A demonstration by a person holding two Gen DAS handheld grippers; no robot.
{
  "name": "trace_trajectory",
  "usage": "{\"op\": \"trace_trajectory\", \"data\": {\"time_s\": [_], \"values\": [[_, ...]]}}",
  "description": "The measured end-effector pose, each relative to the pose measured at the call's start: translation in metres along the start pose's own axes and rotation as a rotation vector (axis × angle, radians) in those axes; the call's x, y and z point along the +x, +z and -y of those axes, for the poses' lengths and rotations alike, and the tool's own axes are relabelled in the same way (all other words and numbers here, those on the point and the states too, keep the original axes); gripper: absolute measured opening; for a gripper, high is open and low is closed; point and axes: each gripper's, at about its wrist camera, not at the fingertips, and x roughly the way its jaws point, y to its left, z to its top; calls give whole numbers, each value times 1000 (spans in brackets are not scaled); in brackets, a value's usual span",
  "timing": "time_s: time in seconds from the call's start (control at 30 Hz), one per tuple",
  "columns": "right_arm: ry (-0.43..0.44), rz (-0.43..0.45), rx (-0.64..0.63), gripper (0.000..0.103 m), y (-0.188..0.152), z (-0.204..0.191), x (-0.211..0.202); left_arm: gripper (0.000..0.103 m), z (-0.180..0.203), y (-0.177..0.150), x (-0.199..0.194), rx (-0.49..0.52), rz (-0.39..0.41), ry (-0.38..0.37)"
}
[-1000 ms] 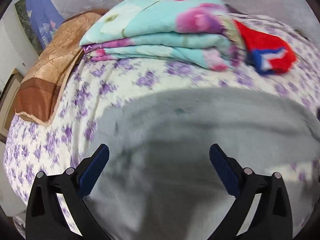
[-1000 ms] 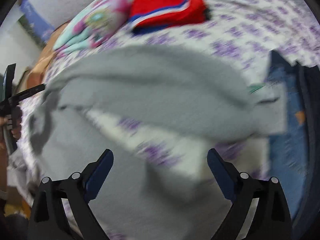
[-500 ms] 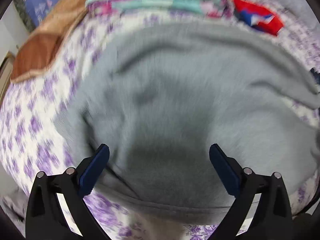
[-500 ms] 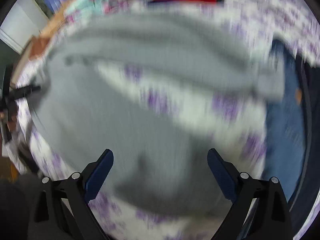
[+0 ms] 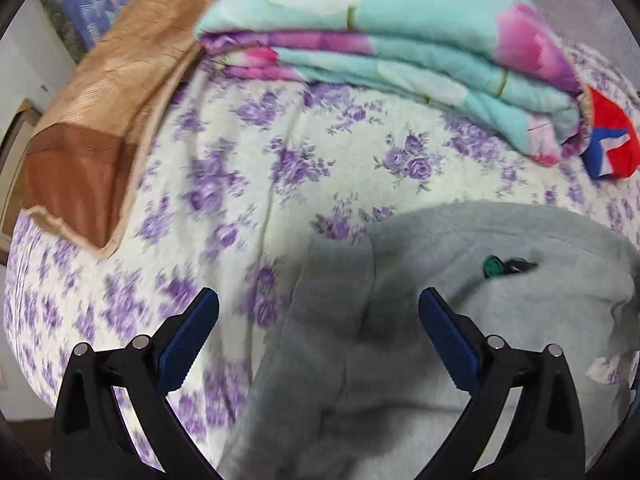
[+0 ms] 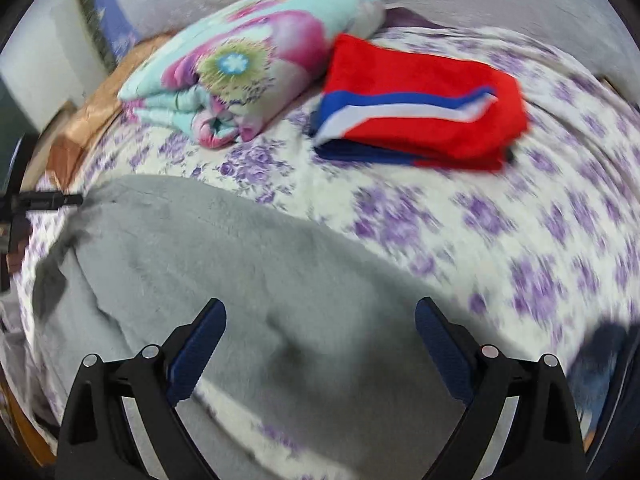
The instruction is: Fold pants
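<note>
Pants: grey pants lie on the bed, on the purple-flowered sheet, toward its near edge; in the right wrist view the grey cloth spreads wide across the near part of the bed; a small green mark sits on the cloth.
Left hand-held gripper: the left hand-held gripper has its jaws spread wide and holds nothing; it is over the left edge of the pants, one finger above the sheet, the other above the grey cloth; in the right wrist view its dark tip is at the far left corner of the pants.
Right hand-held gripper: the right hand-held gripper is also wide apart, with nothing between the fingers; grey cloth is below it.
Far side of the bed: a folded turquoise floral quilt near the far edge; a folded red garment with blue and white stripes just beside it; a brown pillow at the far left edge.
Near right edge: something blue, too blurred to tell.
</note>
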Motion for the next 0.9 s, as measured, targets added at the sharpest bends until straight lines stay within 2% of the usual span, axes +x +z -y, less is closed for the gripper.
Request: {"op": "trace_trajectory", "data": {"time_s": [0.1,0.17,0.23,0.3,0.37,0.4,0.43,0.47,0.5,0.57,0.63,0.73,0.8,0.9], "values": [[-24,-43,-130,97,21,-10,22,94,14,14,18,109,-14,15],[-29,-68,-202,97,34,-13,35,78,26,21,28,198,-35,4],[-1,-104,-239,98,44,-14,48,70,38,24,32,279,-43,-12],[24,-144,-269,98,52,-14,65,69,48,24,36,358,-51,-15],[40,-176,-275,98,56,-15,83,57,55,24,41,419,-79,-49],[47,-194,-267,98,56,-15,90,56,57,23,44,433,-87,-55],[62,-220,-254,92,54,-18,99,51,58,22,46,441,-89,-57],[82,-227,-255,73,53,-21,101,44,62,20,46,454,-86,-68],[109,-222,-264,62,51,-25,101,42,64,18,45,468,-77,-60],[156,-210,-270,18,49,-33,94,27,69,12,40,508,-53,-51],[165,-185,-263,11,49,-35,81,23,73,9,34,518,-30,-36],[241,-124,-179,10,51,-25,47,18,65,8,7,453,10,-65],[313,-64,-133,10,47,-19,7,18,55,3,-25,407,74,-104],[399,-8,-138,10,27,-26,-48,18,38,-18,-83,364,183,-166]]}}
